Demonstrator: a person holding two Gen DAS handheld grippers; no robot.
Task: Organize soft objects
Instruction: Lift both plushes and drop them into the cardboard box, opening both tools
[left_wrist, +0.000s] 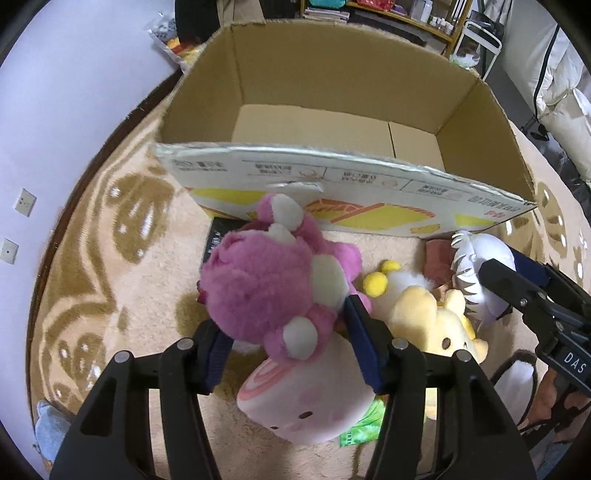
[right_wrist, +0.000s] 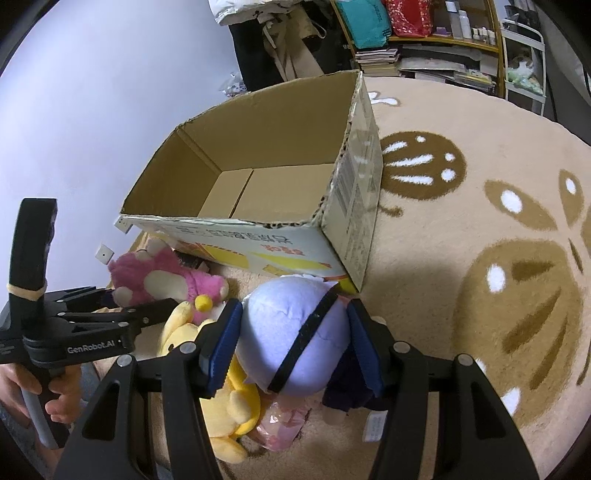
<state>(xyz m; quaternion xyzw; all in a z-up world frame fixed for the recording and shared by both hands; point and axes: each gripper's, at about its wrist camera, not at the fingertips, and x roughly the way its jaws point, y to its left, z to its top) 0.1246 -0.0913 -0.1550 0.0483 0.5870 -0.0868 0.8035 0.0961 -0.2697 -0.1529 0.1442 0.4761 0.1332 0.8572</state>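
Note:
An empty open cardboard box stands on the rug beyond a pile of plush toys. My left gripper is shut on a pink plush bear, which also shows in the right wrist view. My right gripper is shut on a pale lavender-headed doll with a black band; the doll's white hair shows in the left wrist view. A yellow plush and a pink-and-white plush lie underneath on the rug.
A beige rug with brown flower patterns covers the floor. A pale wall is on the left. Shelves with books and clutter stand at the back. A green wrapper and a dark flat object lie under the toys.

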